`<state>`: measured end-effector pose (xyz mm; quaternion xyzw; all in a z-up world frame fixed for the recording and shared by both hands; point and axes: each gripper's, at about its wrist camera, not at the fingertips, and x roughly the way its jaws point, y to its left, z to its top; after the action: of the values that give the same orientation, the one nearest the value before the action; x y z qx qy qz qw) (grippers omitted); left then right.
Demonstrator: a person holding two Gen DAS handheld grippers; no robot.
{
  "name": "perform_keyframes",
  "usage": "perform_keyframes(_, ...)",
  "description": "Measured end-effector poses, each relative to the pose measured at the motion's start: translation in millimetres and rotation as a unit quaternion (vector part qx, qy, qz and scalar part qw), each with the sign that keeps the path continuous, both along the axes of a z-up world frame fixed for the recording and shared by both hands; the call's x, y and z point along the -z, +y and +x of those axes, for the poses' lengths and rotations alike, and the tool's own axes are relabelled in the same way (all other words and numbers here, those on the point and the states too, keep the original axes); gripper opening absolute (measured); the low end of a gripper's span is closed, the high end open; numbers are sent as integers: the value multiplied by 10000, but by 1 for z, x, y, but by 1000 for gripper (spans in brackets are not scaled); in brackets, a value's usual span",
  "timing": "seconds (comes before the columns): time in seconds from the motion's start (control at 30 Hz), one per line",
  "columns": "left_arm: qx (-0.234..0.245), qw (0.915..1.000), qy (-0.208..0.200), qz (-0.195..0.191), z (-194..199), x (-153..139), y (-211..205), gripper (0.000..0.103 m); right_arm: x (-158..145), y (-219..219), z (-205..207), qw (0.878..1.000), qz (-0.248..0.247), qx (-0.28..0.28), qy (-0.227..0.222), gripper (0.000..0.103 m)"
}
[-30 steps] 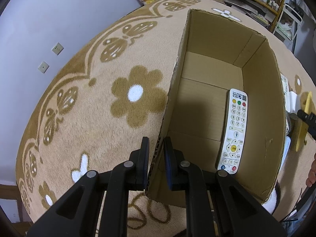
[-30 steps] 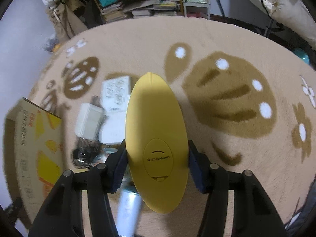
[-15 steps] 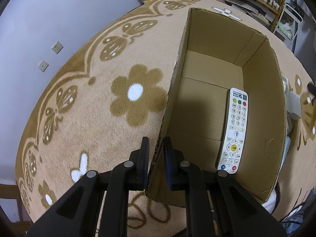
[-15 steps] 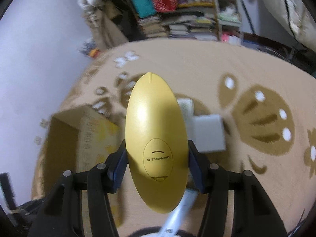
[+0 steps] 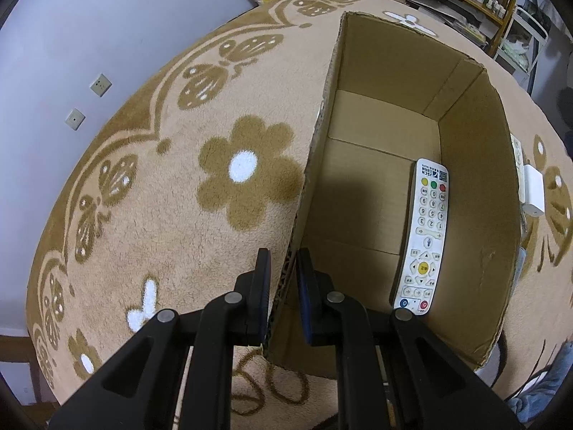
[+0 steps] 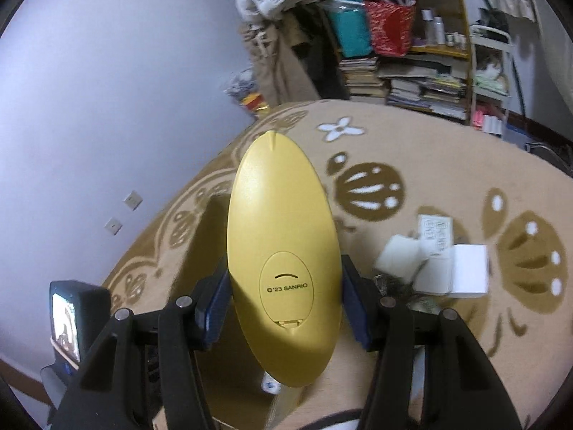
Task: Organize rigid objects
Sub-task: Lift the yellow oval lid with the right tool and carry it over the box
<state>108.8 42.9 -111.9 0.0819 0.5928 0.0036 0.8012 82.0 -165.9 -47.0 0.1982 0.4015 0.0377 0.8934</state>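
Observation:
An open cardboard box [image 5: 476, 193] stands on the rug. A white remote control [image 5: 426, 236] lies inside it along the right wall. My left gripper [image 5: 283, 279] is shut on the box's near left wall. My right gripper [image 6: 284, 301] is shut on a yellow oval device [image 6: 283, 251] marked SANRIO, held up in the air. Part of the box shows dark behind the device in the right wrist view [image 6: 211, 236]. The left gripper's body with its small screen [image 6: 68, 319] shows at lower left.
Small white boxes [image 6: 444, 261] and a white charger block [image 5: 533, 190] lie on the patterned beige rug [image 5: 161, 179] right of the box. Cluttered shelves with books [image 6: 412, 82] stand at the far side. A wall [image 6: 107, 89] borders the rug on the left.
My right gripper has lifted the yellow device and swung left toward the box, away from the small white boxes. My left gripper has stayed shut on the box wall.

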Motion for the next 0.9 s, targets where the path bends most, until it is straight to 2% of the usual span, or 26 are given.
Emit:
perform_keyframes(0.23, 0, 9999, 30, -104, 0, 1, 4, 13, 22, 17, 9, 9986, 525, -101, -53, 61)
perform_keyframes(0.4, 20, 9998, 56, -165, 1, 3, 6, 13, 30, 28, 11, 9987, 393, -309, -71, 61)
perform_keyframes(0.53, 5, 9998, 75, -166, 1, 4, 6, 13, 37, 33, 13, 9983, 388, -418, 79, 61)
perform_keyframes(0.9, -53, 9998, 46, -172, 1, 3, 4, 12, 47, 33, 12, 9985, 269, -355, 304, 61)
